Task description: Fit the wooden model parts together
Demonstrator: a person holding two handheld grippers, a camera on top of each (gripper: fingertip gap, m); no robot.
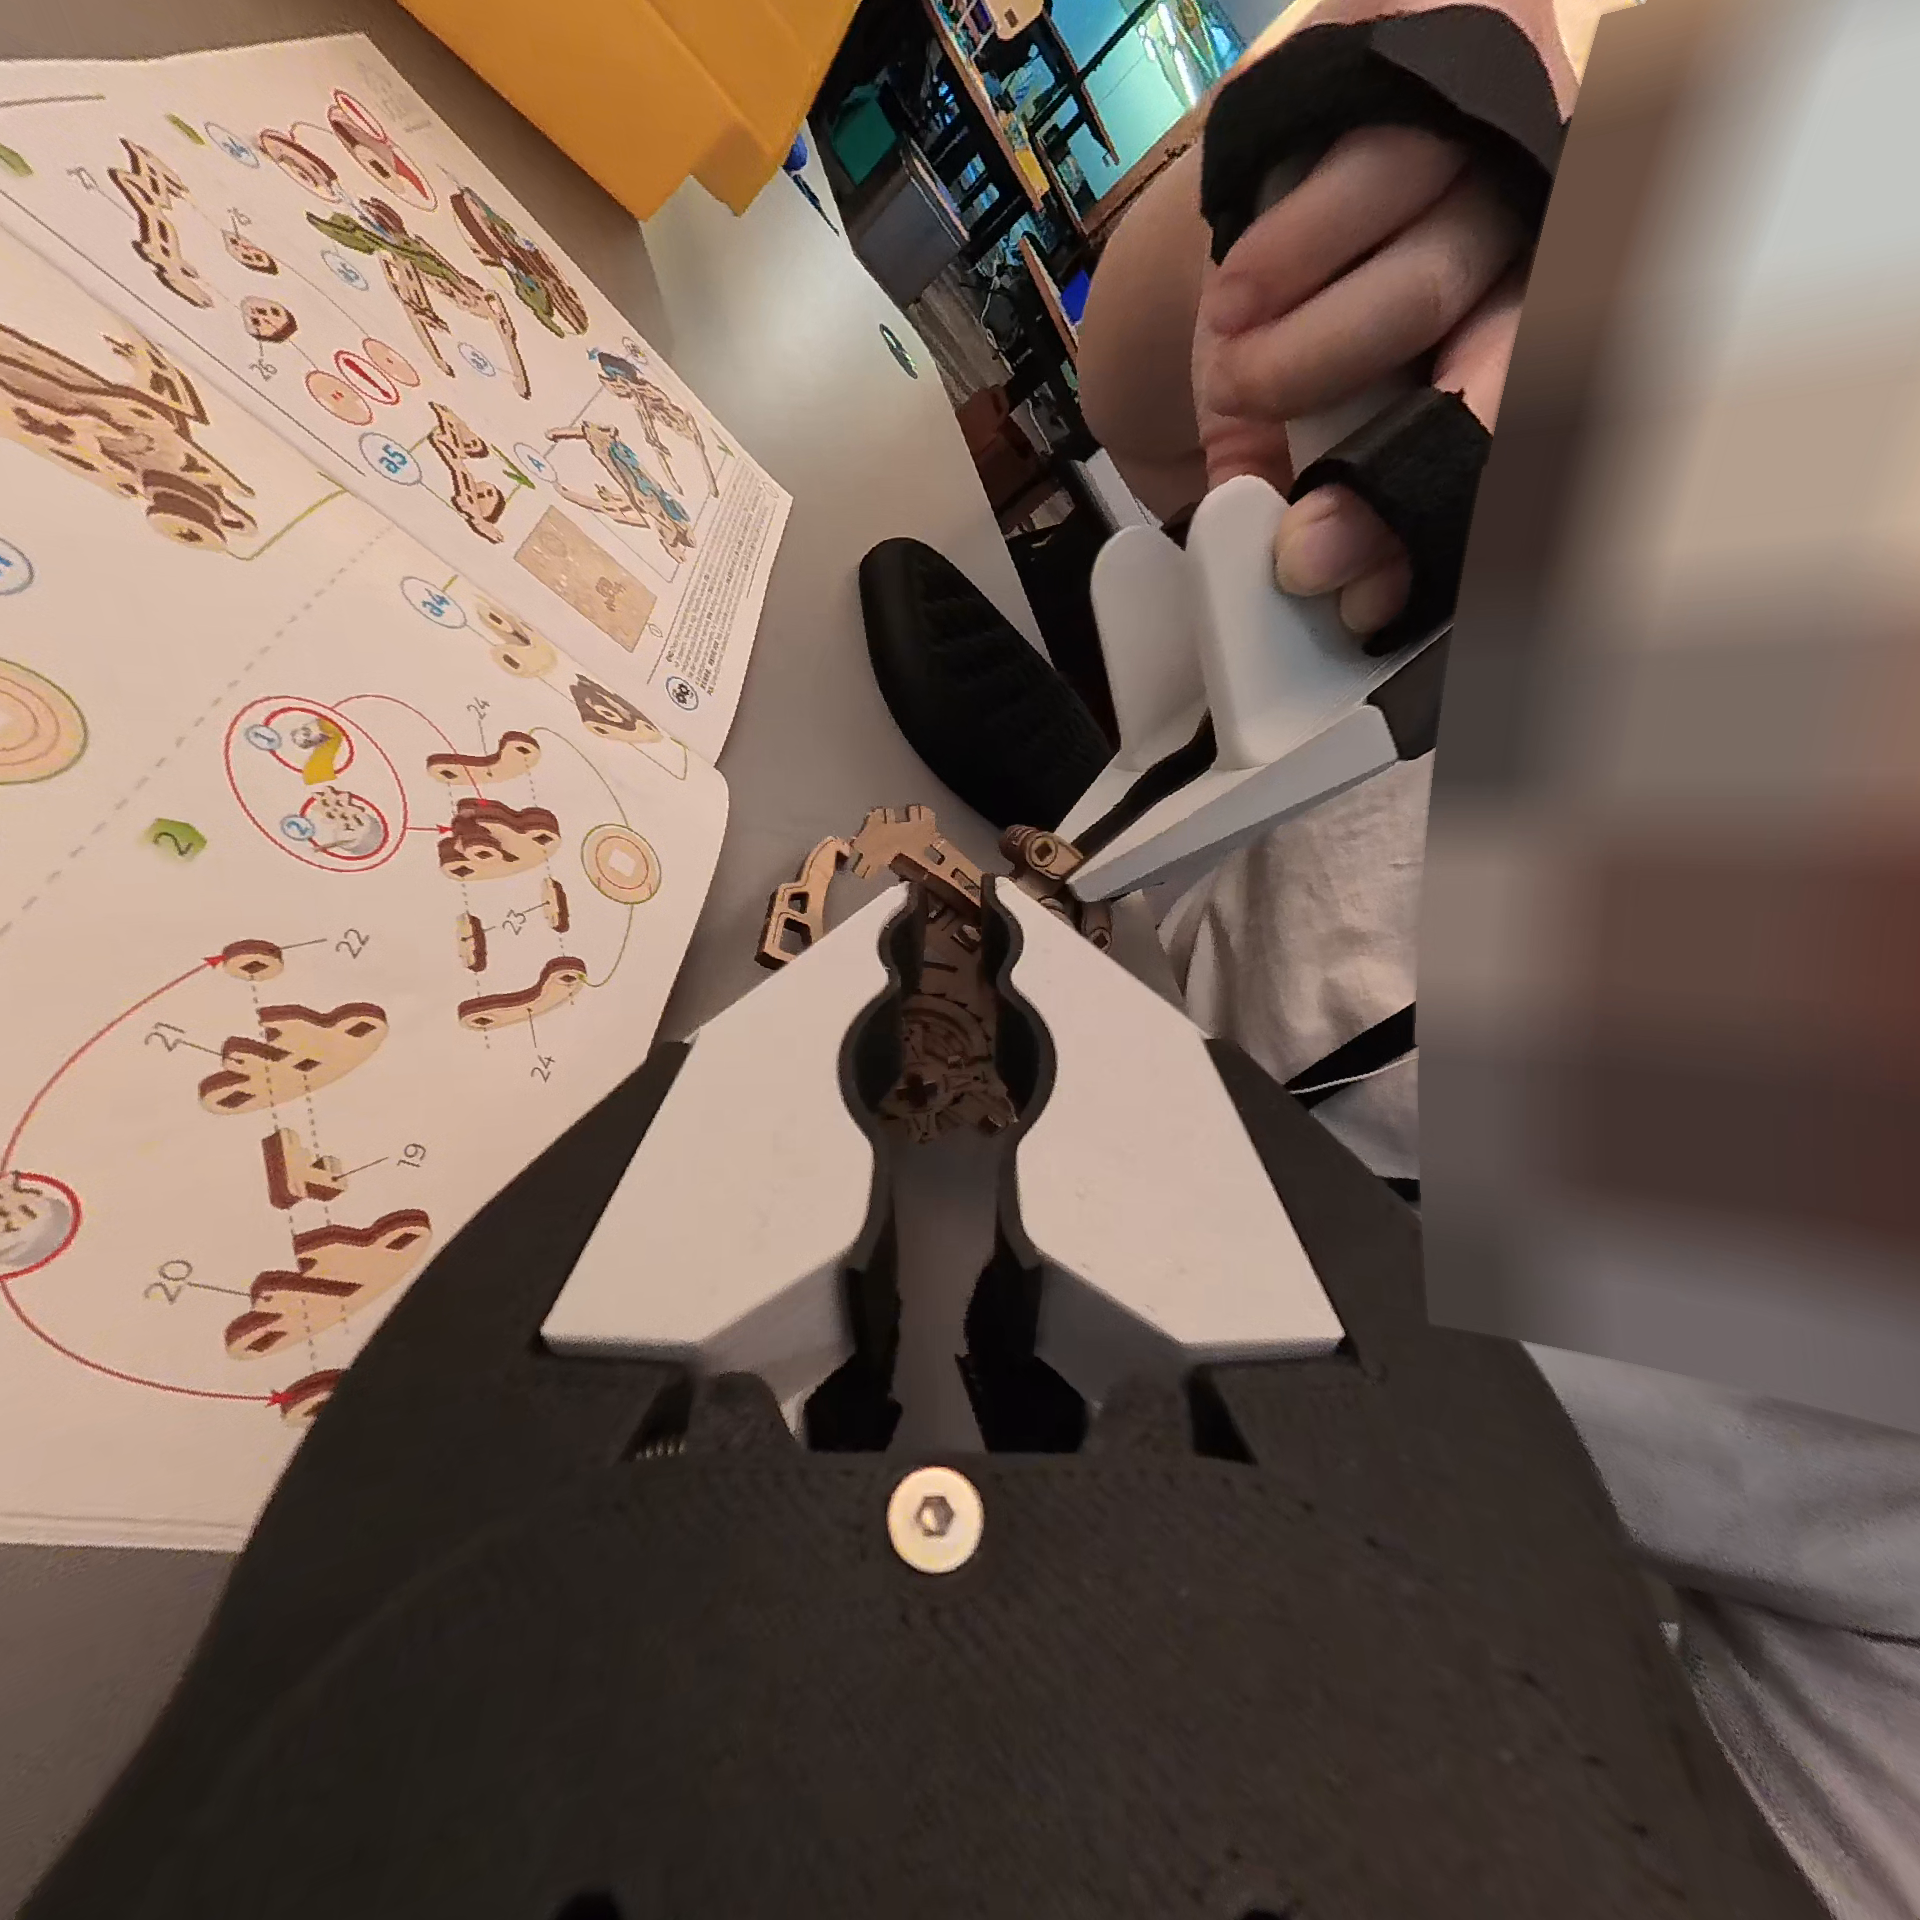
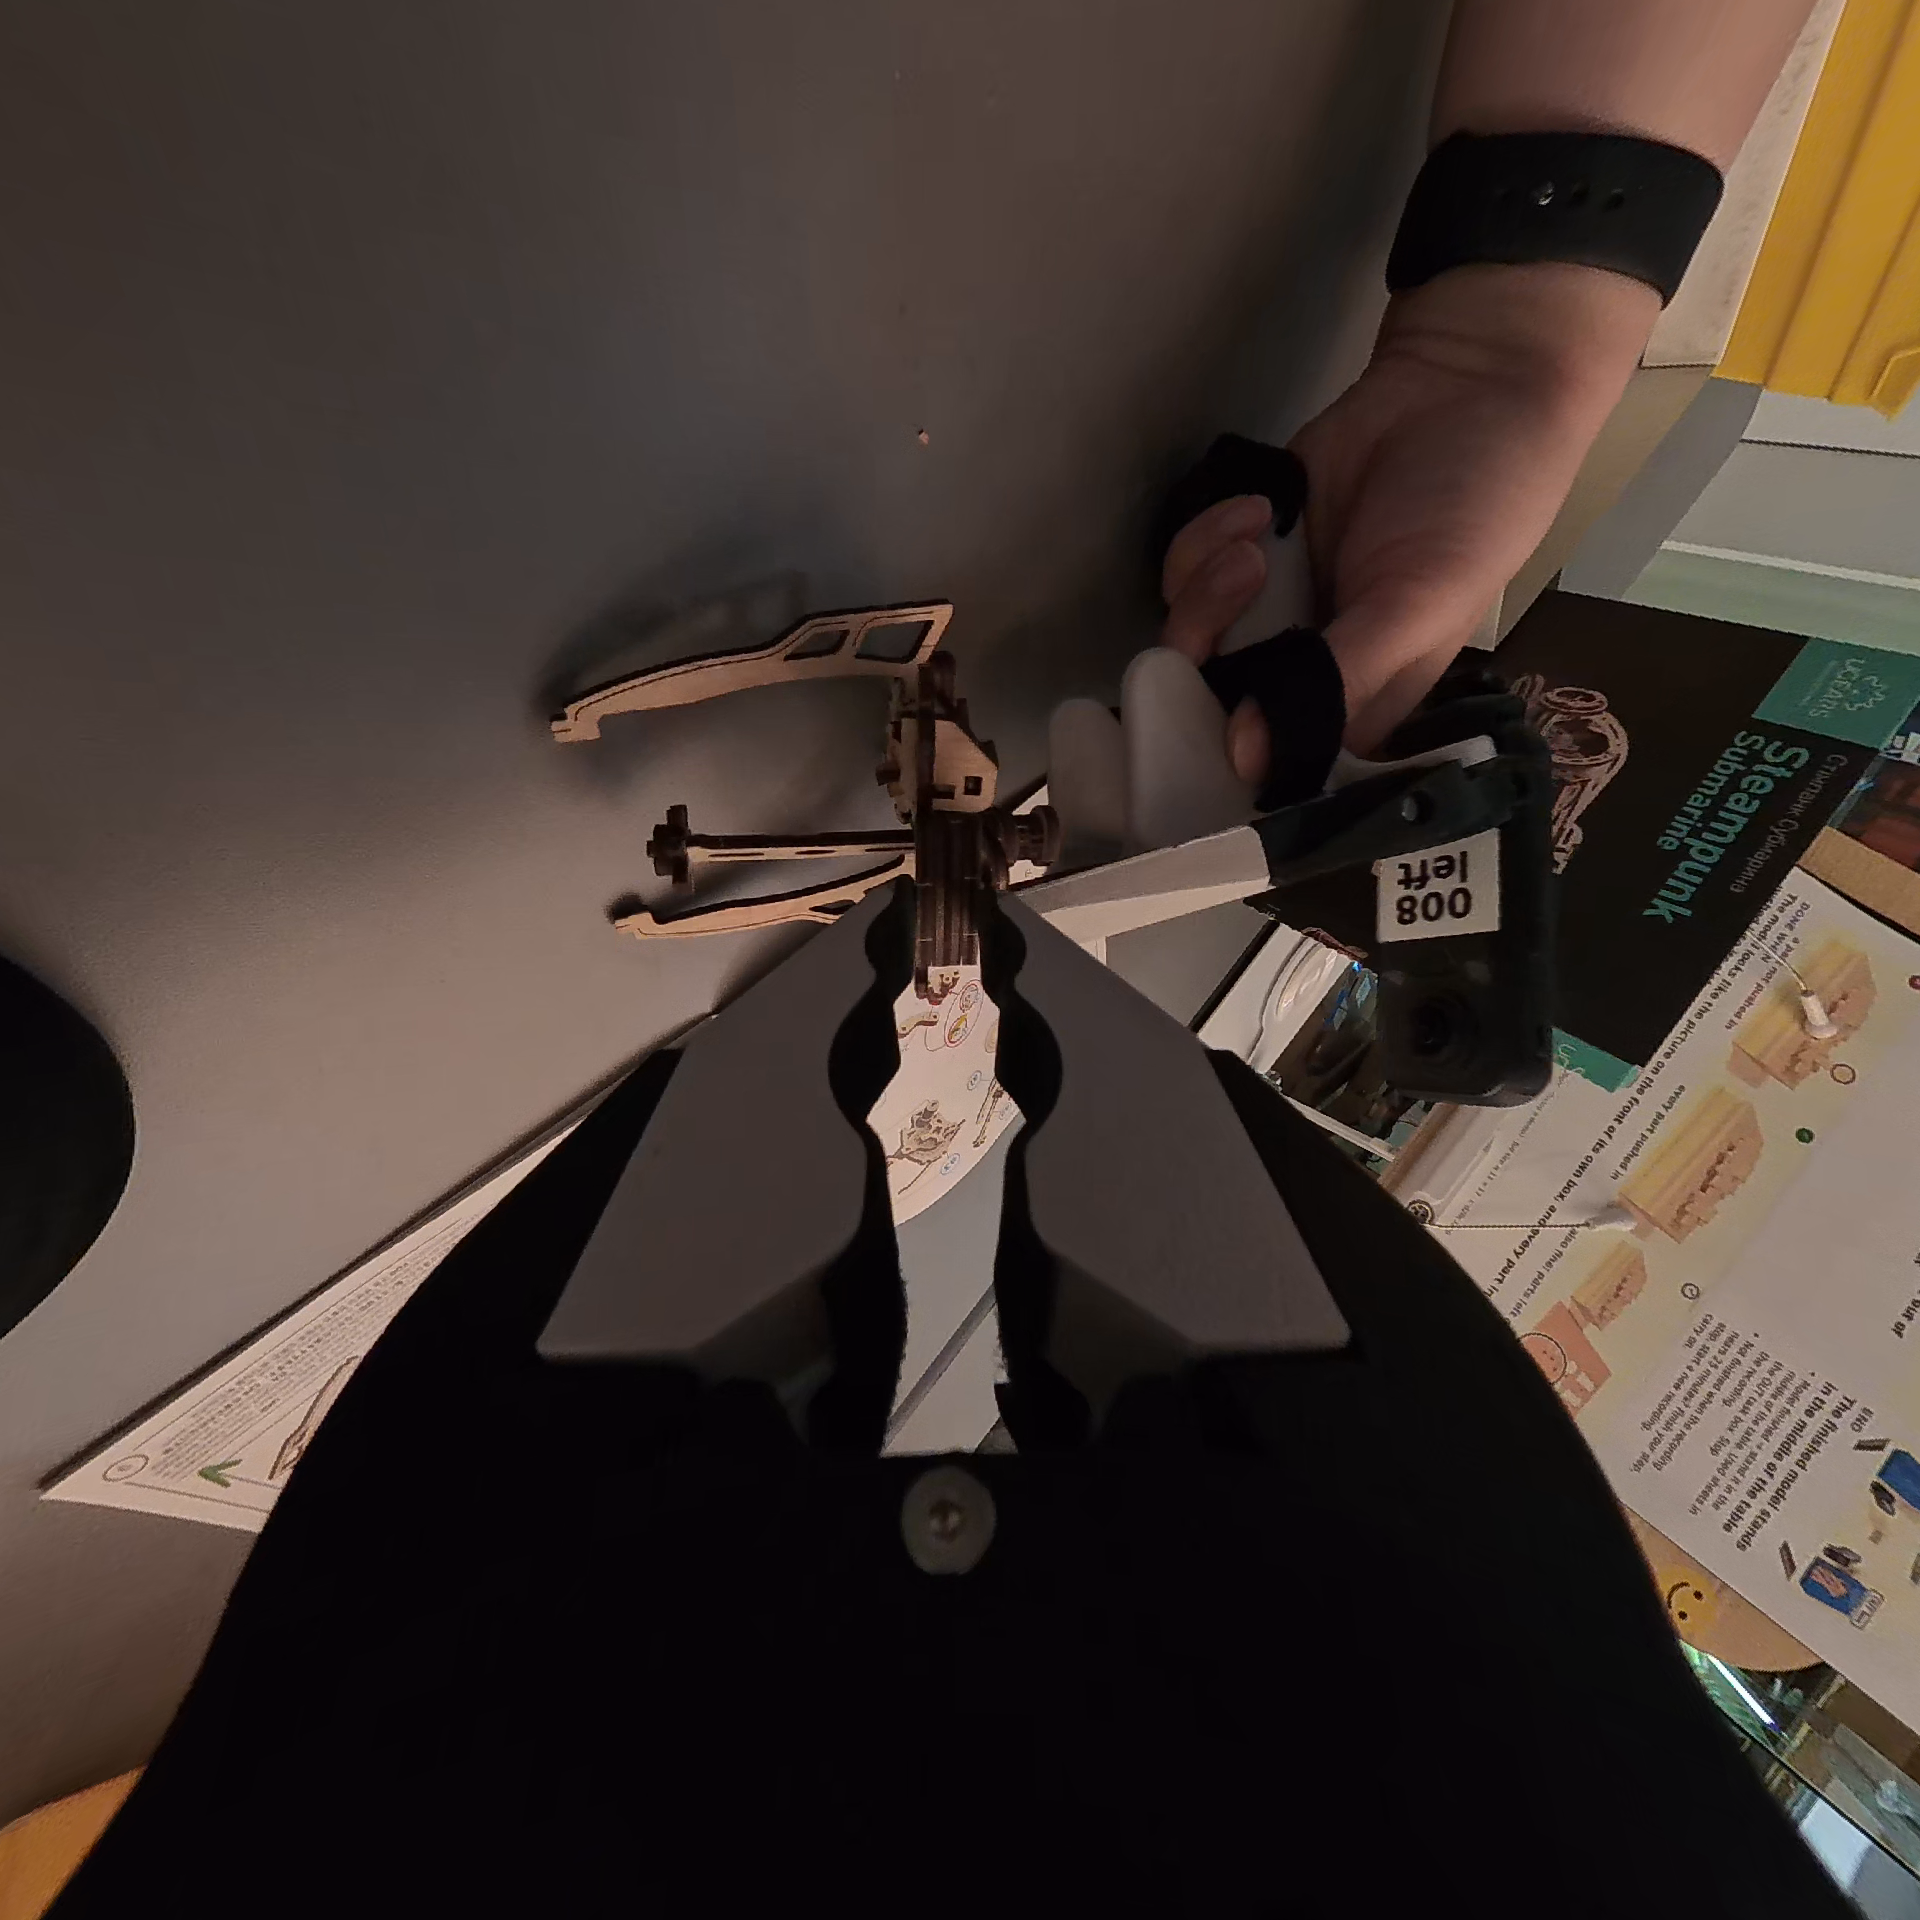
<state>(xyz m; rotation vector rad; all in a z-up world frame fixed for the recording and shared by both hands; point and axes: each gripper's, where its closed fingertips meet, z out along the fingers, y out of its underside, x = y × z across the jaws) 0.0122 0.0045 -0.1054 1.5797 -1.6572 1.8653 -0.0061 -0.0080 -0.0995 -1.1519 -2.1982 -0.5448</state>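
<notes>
A small wooden model (image 1: 896,840), a stack of laser-cut layers with curved arms, is held above the grey table (image 1: 831,436). My left gripper (image 1: 951,896) is shut on its body, and a gear-like part (image 1: 940,1049) shows between the white fingers. My right gripper (image 1: 1075,878) comes in from the right and grips the model's other side at a small peg piece (image 1: 1039,852). In the right wrist view my right gripper (image 2: 945,906) is shut on the layered body (image 2: 940,790). Curved arms (image 2: 758,665) and an axle (image 2: 774,842) stick out left. The left gripper (image 2: 1034,891) meets it from the right.
Printed instruction sheets (image 1: 312,727) cover the table on the left. A yellow box (image 1: 644,83) stands at the back. A black oval object (image 1: 966,675) lies just beyond the model. The kit's dark box (image 2: 1662,831) and another sheet (image 2: 1714,1247) lie to the right. The tips of both grippers are at nearly the same place.
</notes>
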